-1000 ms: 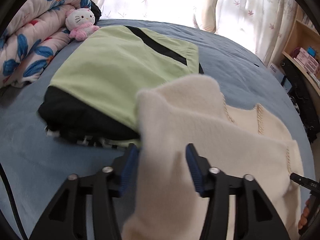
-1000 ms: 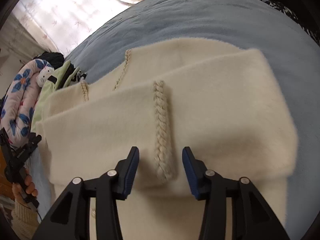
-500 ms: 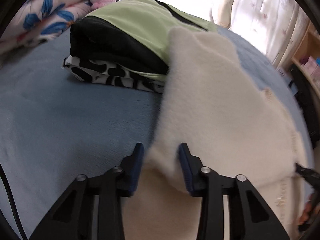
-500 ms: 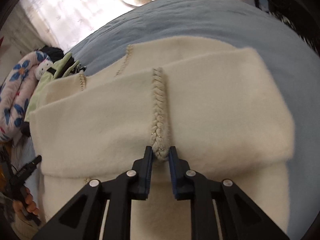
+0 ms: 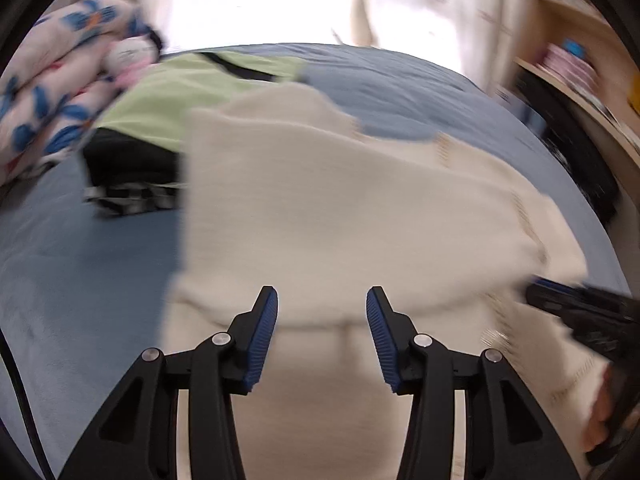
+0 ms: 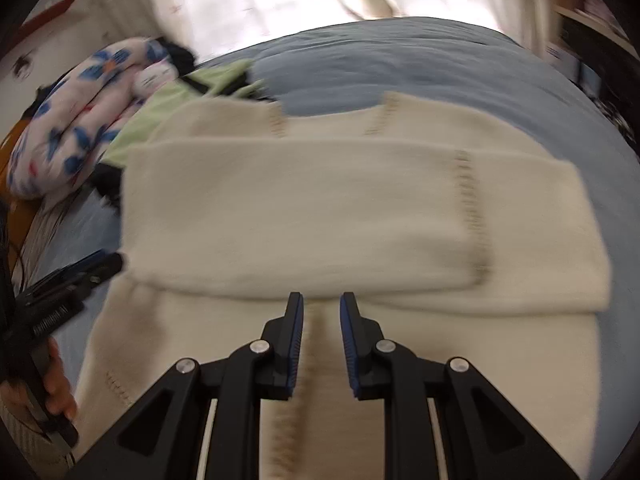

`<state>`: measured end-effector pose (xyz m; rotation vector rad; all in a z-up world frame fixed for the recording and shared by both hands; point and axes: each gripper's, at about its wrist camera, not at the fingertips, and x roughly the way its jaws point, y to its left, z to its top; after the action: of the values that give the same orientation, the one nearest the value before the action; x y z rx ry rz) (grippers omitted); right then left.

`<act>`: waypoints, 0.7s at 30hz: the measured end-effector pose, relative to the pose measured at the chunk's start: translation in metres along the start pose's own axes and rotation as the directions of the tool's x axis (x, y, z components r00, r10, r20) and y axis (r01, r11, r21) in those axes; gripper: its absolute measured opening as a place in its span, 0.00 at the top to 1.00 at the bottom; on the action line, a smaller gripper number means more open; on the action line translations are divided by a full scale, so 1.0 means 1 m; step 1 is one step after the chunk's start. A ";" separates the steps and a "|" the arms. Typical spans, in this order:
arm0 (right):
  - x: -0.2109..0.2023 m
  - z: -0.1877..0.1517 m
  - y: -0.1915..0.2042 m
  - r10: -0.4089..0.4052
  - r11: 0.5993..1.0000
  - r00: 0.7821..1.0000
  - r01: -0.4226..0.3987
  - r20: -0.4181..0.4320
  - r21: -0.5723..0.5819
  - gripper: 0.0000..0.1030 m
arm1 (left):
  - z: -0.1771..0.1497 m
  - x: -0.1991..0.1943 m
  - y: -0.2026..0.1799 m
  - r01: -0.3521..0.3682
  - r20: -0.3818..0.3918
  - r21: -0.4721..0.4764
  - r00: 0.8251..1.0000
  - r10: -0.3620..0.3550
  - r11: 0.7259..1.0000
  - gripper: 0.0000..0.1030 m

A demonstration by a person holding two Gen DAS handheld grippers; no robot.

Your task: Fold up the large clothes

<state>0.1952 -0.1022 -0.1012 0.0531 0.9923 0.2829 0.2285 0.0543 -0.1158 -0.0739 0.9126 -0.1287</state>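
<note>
Sweater point(image 6: 340, 208) lies folded across the bed point(image 6: 400, 64); left claw point(image 5: 321, 334) opening, right claw point(image 6: 320, 342) narrow, opening, both empty above the fold.

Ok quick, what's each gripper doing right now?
Left gripper: opening, nothing pinched, over the cream sweater.
Right gripper: opening narrowly, not gripping the sweater.

The folded sweater point(image 6: 340, 216) lies mid-frame on the bed point(image 6: 420, 68). A stack of folded clothes point(image 5: 160, 120) sits at its upper left, with a rolled quilt point(image 5: 52, 92) and plush toy point(image 5: 128, 54) farther left.
</note>
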 end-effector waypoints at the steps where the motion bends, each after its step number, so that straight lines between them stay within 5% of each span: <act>1: 0.005 0.000 0.011 -0.003 1.000 1.000 0.003 0.010 -0.030 0.82 | -0.003 0.008 -0.009 0.011 -0.028 0.013 1.000 -0.011 1.000 0.56; 6: 0.035 0.007 0.008 -0.095 0.994 0.995 0.096 0.027 -0.057 0.83 | -0.015 0.055 -0.007 -0.052 -0.143 -0.034 0.989 0.046 0.998 0.56; 9: 0.034 0.010 -0.022 -0.051 0.999 0.999 0.051 0.020 0.013 0.90 | -0.015 0.059 0.016 -0.037 -0.123 -0.083 0.992 0.027 0.996 0.56; 13: 0.020 0.003 -0.074 -0.244 0.966 0.970 0.242 0.014 0.095 0.85 | -0.014 0.053 0.033 -0.022 -0.120 -0.102 0.993 0.010 0.995 0.57; 17: 0.010 -0.009 -0.121 -0.147 0.949 0.989 0.146 -0.019 0.280 0.84 | -0.016 0.047 0.039 -0.033 -0.119 -0.106 0.993 0.021 0.994 0.57; 21: -0.005 -0.015 -0.129 -0.131 0.932 0.991 0.134 -0.032 0.336 0.84 | -0.021 0.030 0.033 -0.066 -0.116 -0.104 0.992 0.054 0.992 0.56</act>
<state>0.2074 -0.2293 -0.1280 0.2965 1.0398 -0.0142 0.2326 0.0825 -0.1565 -0.1403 1.0341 -0.0279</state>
